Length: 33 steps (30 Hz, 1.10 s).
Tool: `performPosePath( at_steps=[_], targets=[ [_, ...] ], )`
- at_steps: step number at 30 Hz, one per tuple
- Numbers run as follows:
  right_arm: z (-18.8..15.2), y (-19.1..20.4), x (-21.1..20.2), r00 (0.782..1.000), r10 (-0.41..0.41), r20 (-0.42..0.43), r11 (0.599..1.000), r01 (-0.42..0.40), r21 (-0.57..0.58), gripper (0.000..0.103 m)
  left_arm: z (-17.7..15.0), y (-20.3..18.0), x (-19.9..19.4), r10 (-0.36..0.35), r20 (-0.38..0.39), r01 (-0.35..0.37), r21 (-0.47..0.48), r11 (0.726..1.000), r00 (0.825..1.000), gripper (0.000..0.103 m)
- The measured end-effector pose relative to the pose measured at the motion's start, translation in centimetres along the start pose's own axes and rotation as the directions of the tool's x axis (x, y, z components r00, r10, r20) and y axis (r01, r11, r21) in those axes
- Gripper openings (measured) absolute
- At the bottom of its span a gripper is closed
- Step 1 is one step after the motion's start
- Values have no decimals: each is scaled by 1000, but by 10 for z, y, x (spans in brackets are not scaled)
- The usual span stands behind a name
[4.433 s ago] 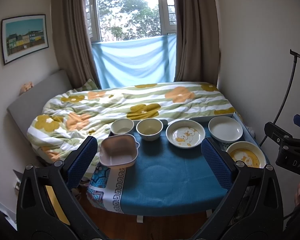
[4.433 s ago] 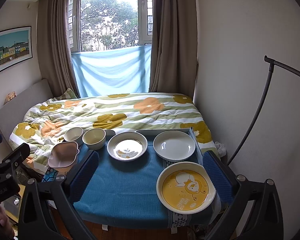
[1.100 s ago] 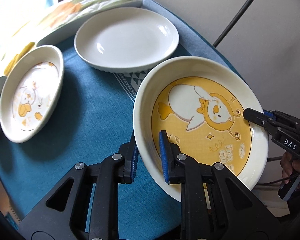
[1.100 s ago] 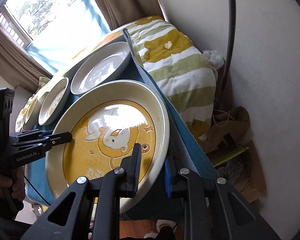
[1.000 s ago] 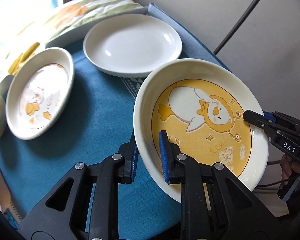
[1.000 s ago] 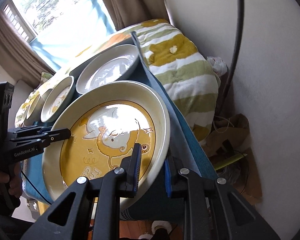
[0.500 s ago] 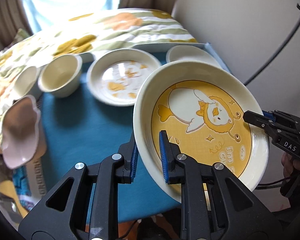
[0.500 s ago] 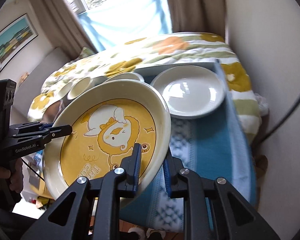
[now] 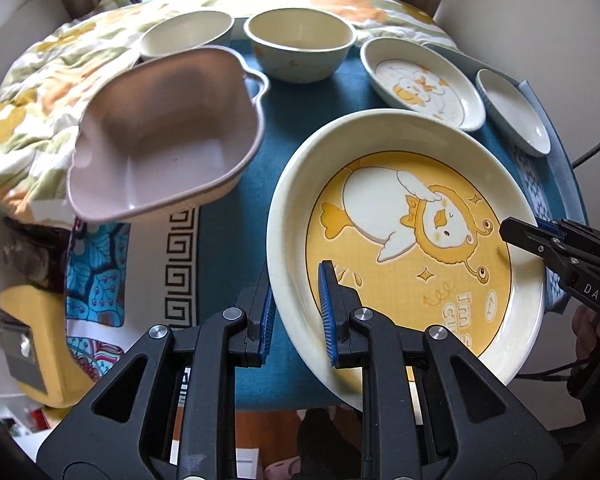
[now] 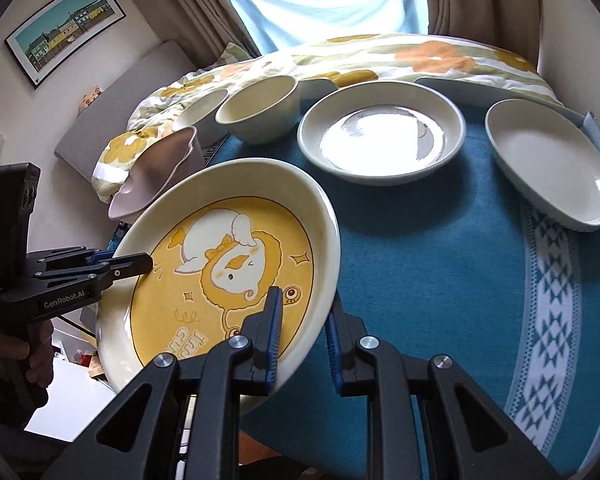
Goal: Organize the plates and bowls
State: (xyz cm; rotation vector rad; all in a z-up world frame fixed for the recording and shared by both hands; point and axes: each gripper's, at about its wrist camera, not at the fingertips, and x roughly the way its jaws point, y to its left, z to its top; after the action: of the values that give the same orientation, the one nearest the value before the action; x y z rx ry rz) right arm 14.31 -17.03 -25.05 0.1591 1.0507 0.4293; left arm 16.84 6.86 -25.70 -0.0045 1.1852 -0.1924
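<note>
A large cream plate with a yellow duck picture (image 9: 412,240) is held in the air between both grippers. My left gripper (image 9: 296,312) is shut on its left rim. My right gripper (image 10: 304,332) is shut on the opposite rim of the plate (image 10: 228,272). A pink lobed bowl (image 9: 164,136) sits at the table's left edge. Behind stand two cream bowls (image 9: 300,44) (image 9: 188,36), a duck-print plate (image 9: 424,84) and a plain white plate (image 9: 516,112). The right gripper also shows in the left wrist view (image 9: 548,240), and the left gripper in the right wrist view (image 10: 100,264).
The table has a blue cloth (image 10: 440,264) with a white patterned band on the right. A bed with a flowered quilt (image 10: 380,56) lies behind the table. A wall stands close on the right. The floor and clutter show below the table's left edge (image 9: 24,336).
Both grippers have carried the duck plate leftward across the table, from the right end to in front of the pink bowl. Their hold on the rim is unchanged.
</note>
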Motion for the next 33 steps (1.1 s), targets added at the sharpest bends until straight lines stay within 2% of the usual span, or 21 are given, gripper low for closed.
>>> performPosePath(
  at_steps=[5,10,16,26,30,31,32,33],
  targets=[
    [-7,15,30,1000,9,-4,1000,-9,2,19,-10,19,21,23,29,-23,12,1000,999,17],
    [-16,10,37,999,30,16,999,-31,27,19,-20,25,25,-1,58,0,23,1000,998,16],
    [-14,15,38,1000,-1,-8,1000,1,-8,19,-17,23,27,-4,46,4,4,1000,999,16],
    [-13,18,41,999,-28,-30,999,28,16,19,-12,23,29,16,13,-16,-13,1000,1000,17],
    [-13,19,41,999,-37,-27,999,38,11,19,-12,21,30,19,3,-19,-13,1000,1000,23],
    [-13,19,42,999,-40,-29,999,40,7,20,-12,20,31,23,0,-23,-10,1000,1000,28],
    [-13,20,42,999,-40,-32,999,40,2,22,-12,18,32,31,-3,-31,-5,1000,1000,35],
    [-13,20,42,999,-40,-32,999,40,-1,28,-12,16,34,41,-7,-41,1,999,999,57]
  ],
)
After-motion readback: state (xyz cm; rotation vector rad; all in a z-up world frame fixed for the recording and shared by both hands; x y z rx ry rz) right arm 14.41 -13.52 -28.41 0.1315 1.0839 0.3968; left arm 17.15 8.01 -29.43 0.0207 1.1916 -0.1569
